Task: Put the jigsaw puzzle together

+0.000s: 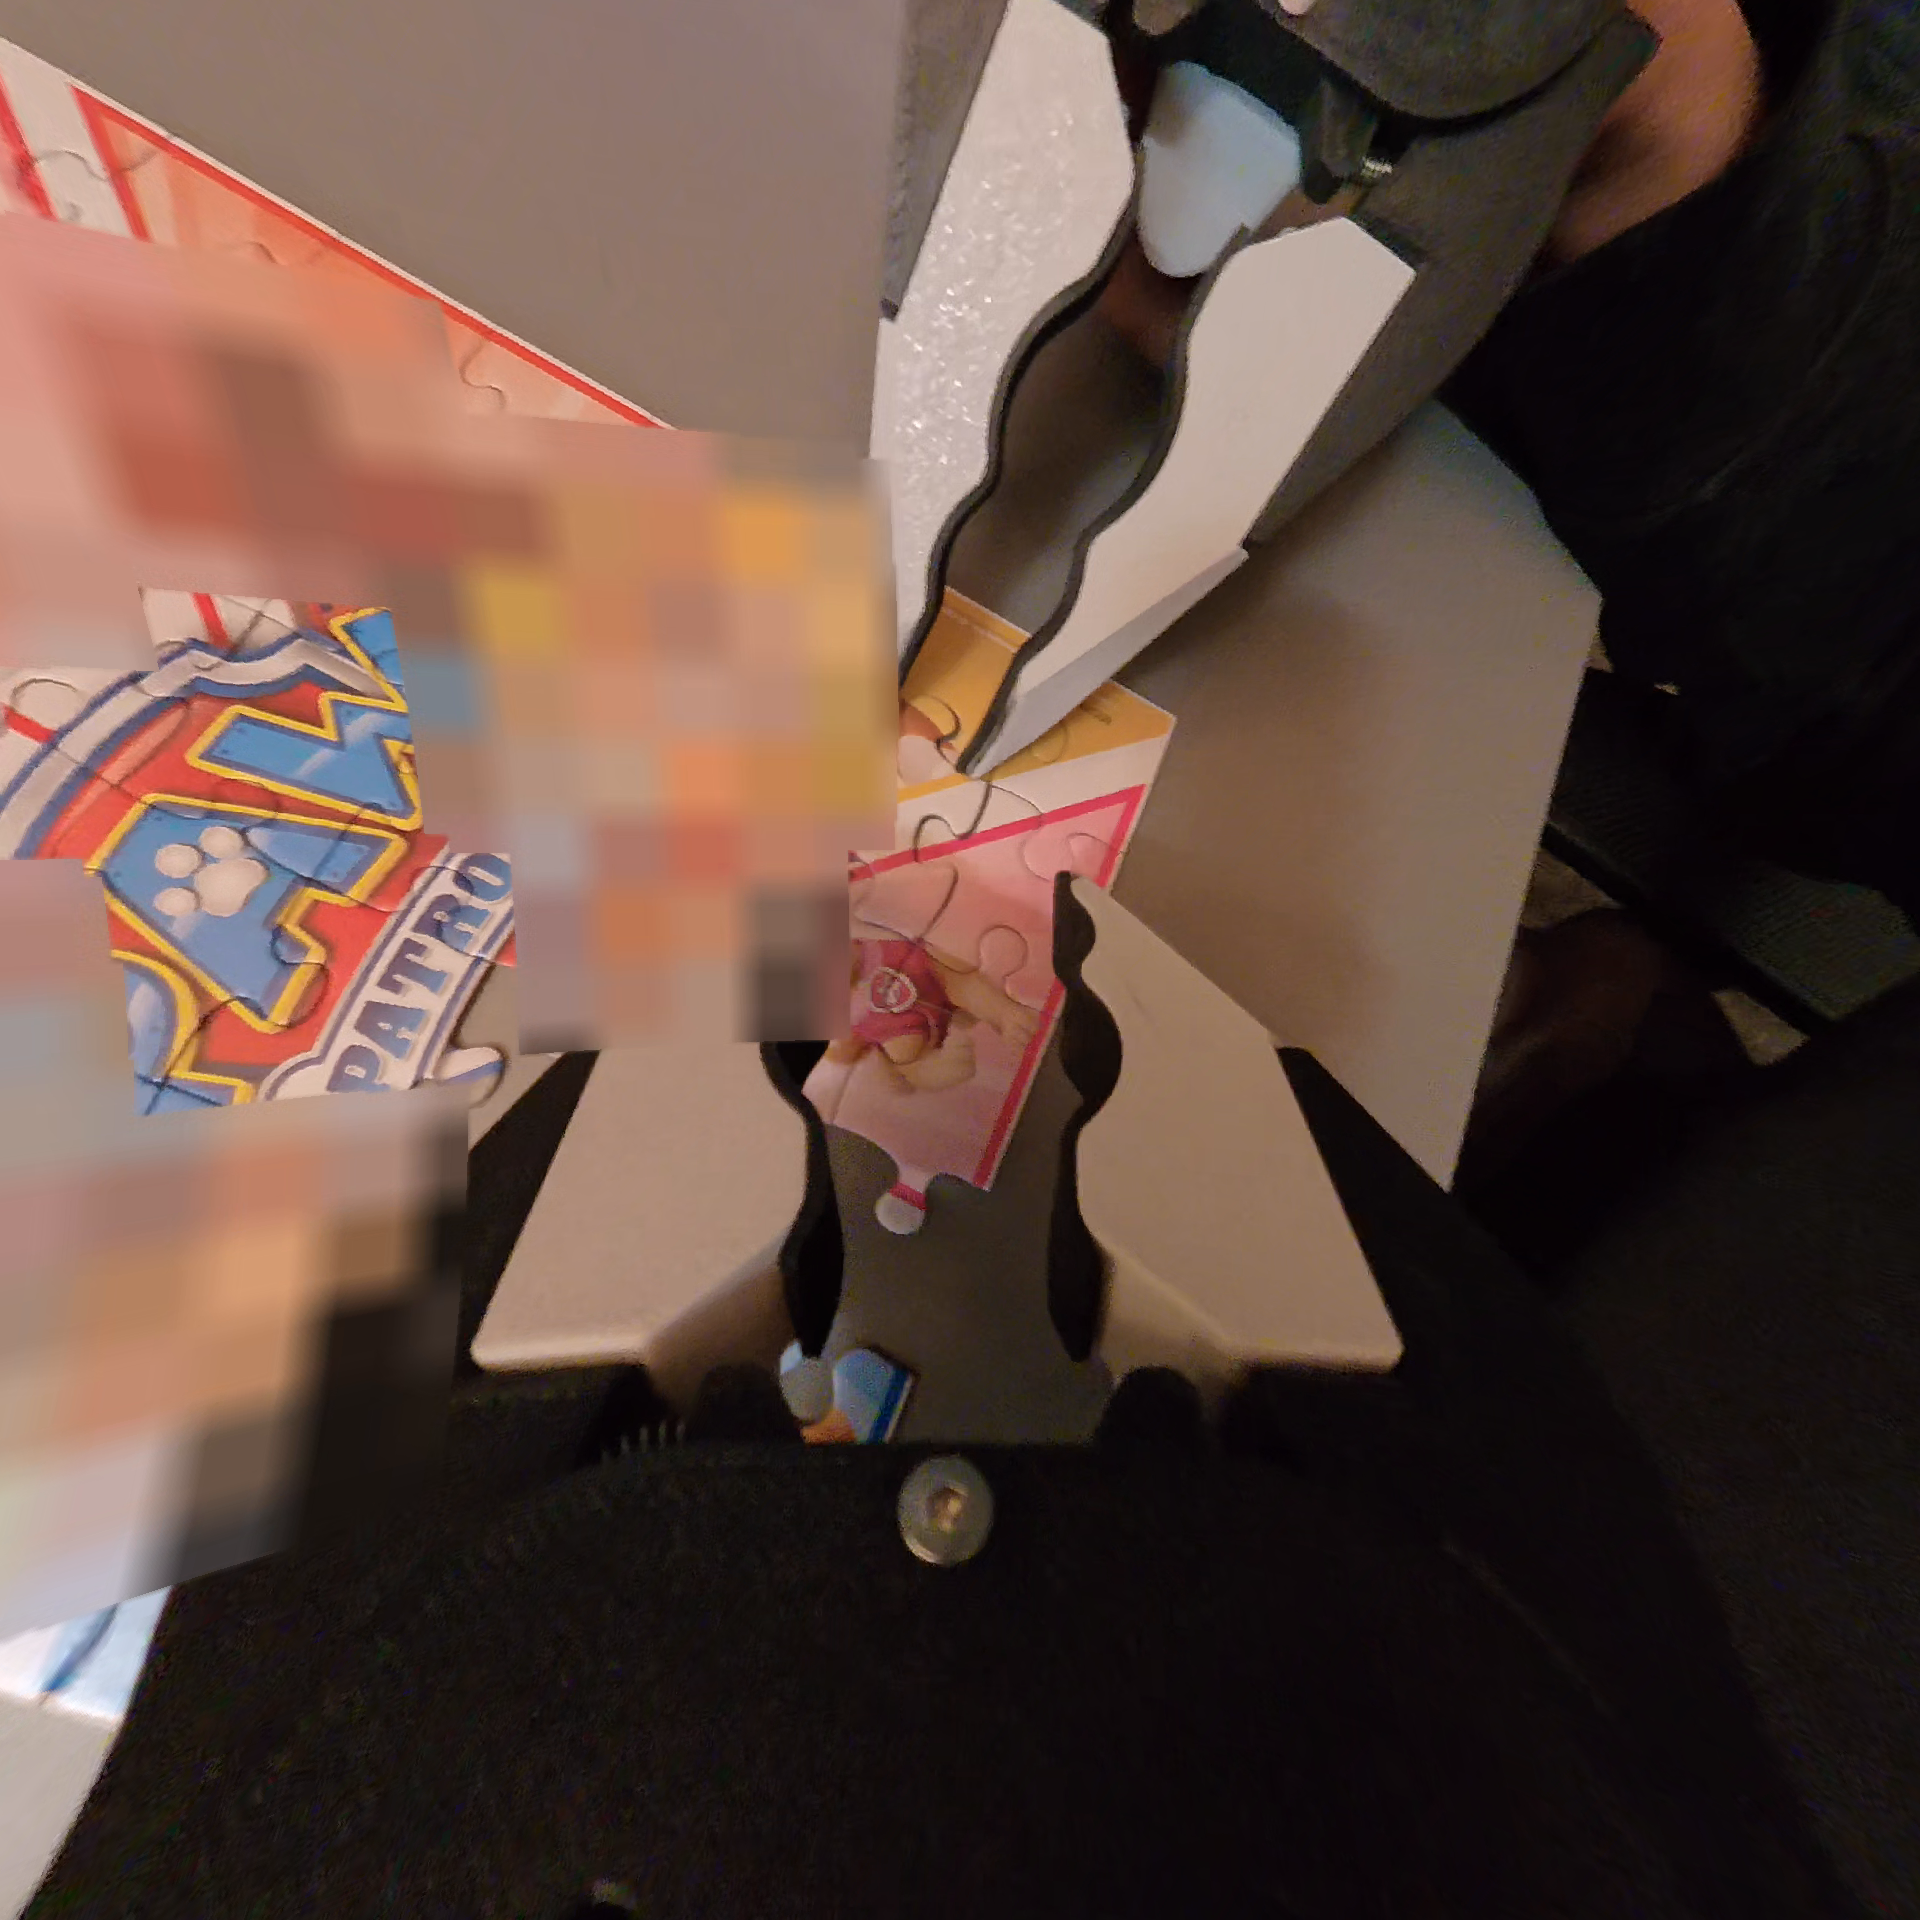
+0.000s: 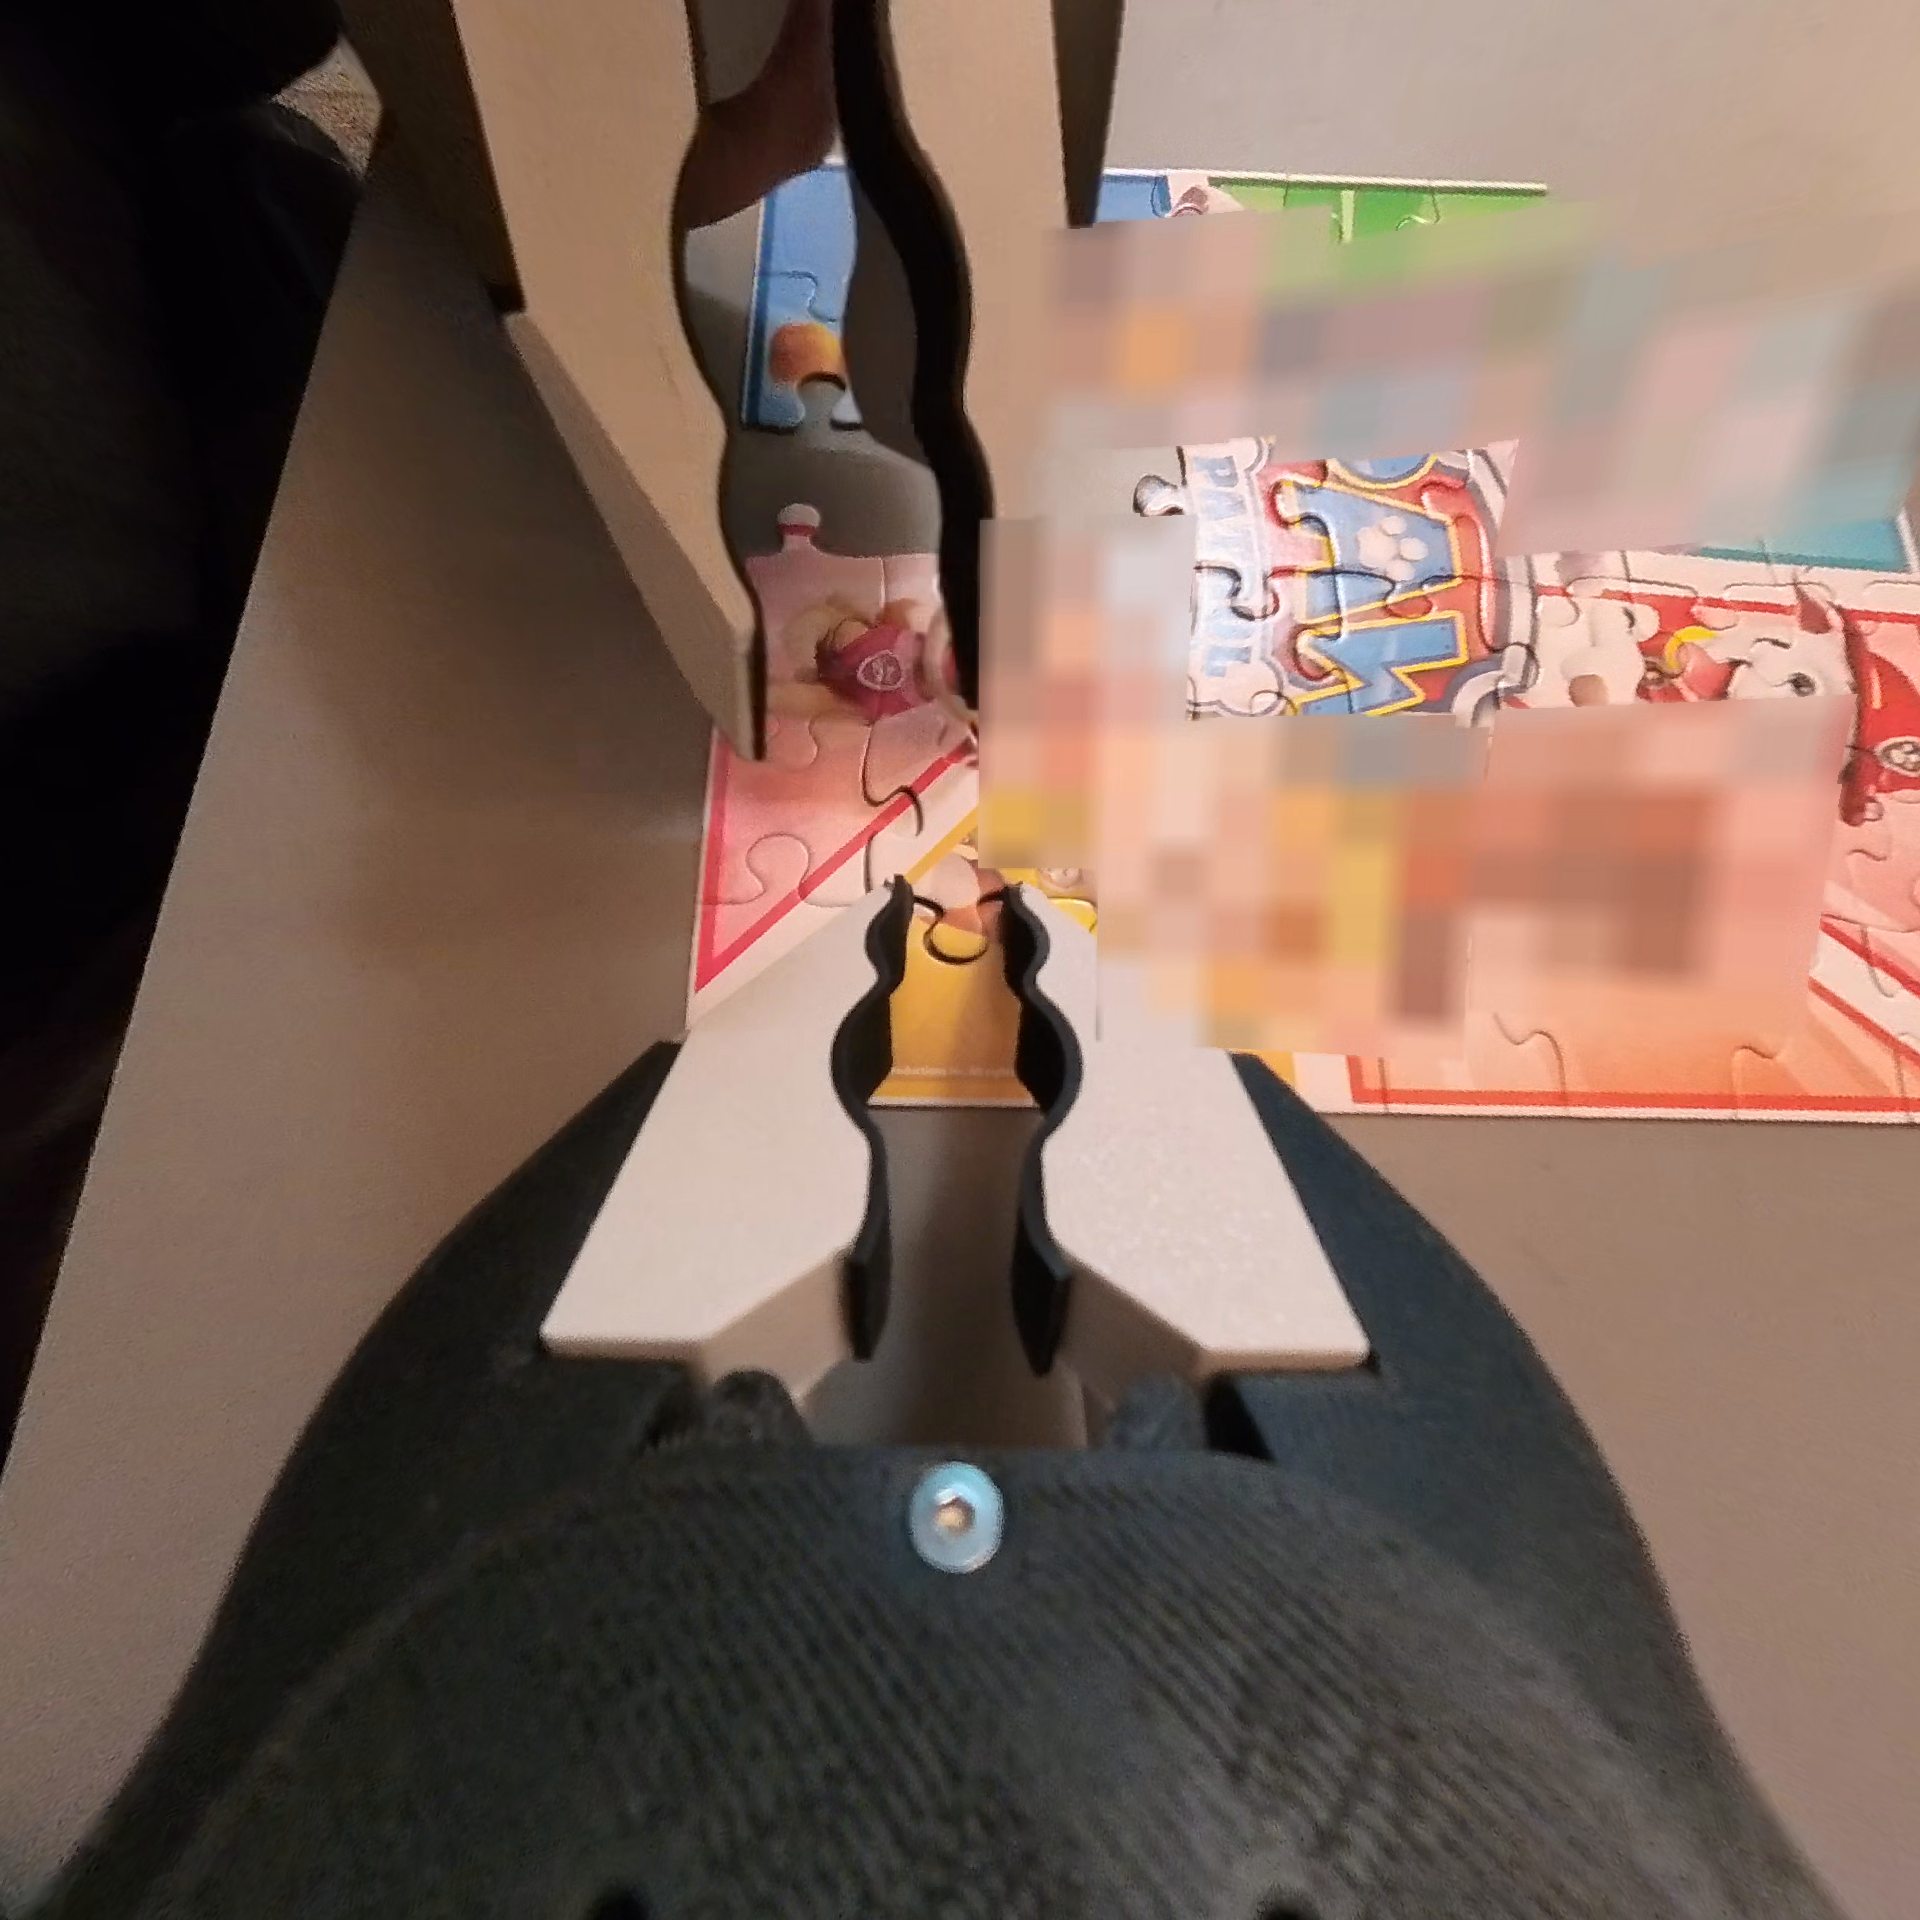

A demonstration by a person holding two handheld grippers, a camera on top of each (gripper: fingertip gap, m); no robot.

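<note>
Pressing fingertips onto the jigsaw puzzle [image 2: 831, 831] near its pink corner, the left hand-held gripper [image 1: 935, 1039] stands wide and the right hand-held gripper [image 2: 954, 914] narrow, both empty.

A plain grey-beige table [image 2: 416, 935] fills the left and lower parts of the right wrist view; its edge runs down the left side of the frame, dark beyond it. A partly assembled jigsaw puzzle [image 2: 1662, 1060] lies flat on it, spreading from the frame's centre to the right edge. Its pink corner section [image 2: 769, 862] sits at centre, a yellow section [image 2: 945, 1029] just below it, and a blue section [image 2: 800, 312] at upper centre, with a gap of bare table between blue and pink.
</note>
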